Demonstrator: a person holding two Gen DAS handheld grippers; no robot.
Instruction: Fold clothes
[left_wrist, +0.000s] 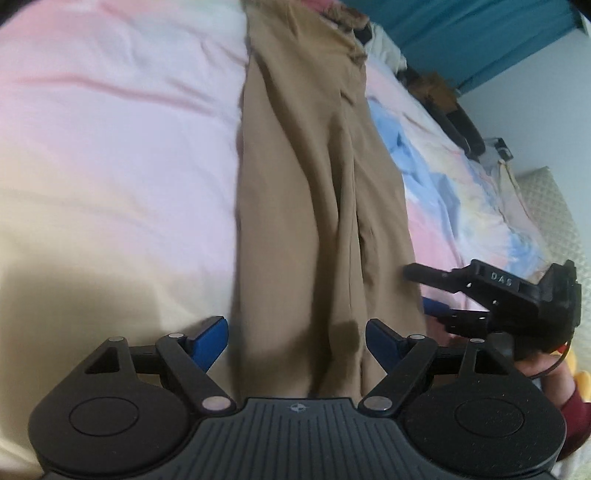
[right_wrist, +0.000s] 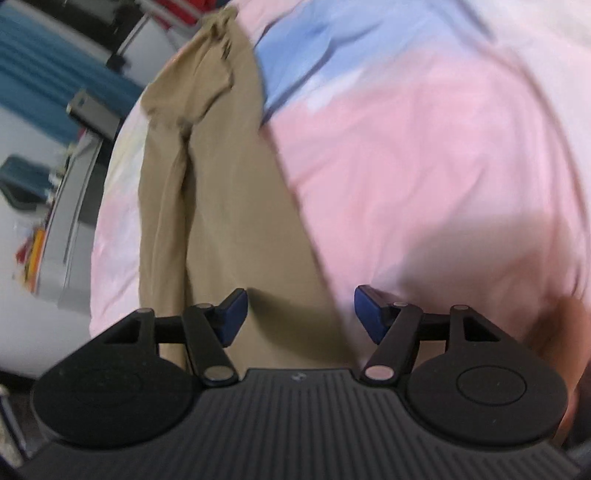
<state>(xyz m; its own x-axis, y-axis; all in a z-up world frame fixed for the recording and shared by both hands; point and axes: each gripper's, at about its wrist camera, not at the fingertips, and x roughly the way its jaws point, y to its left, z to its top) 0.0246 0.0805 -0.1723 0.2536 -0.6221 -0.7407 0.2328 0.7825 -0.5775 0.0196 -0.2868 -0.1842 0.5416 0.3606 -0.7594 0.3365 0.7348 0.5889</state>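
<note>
Tan trousers (left_wrist: 306, 184) lie stretched lengthwise on a bed with a pastel pink, blue and yellow sheet (left_wrist: 110, 147), legs laid together, waistband at the far end. My left gripper (left_wrist: 295, 332) is open, its blue pads on either side of the near leg ends. My right gripper (left_wrist: 424, 291) shows at the right of the left wrist view, open beside the trousers' right edge. In the right wrist view the trousers (right_wrist: 221, 192) run away from the open right gripper (right_wrist: 299, 310), which hovers over their near end and the sheet (right_wrist: 424, 166).
A teal curtain (left_wrist: 461, 33) hangs behind the bed. Dark objects (left_wrist: 458, 125) and other clothes (left_wrist: 384, 44) lie along the bed's far right edge. A quilted surface (left_wrist: 554, 206) sits at right. Grey furniture (right_wrist: 74, 221) stands left of the bed.
</note>
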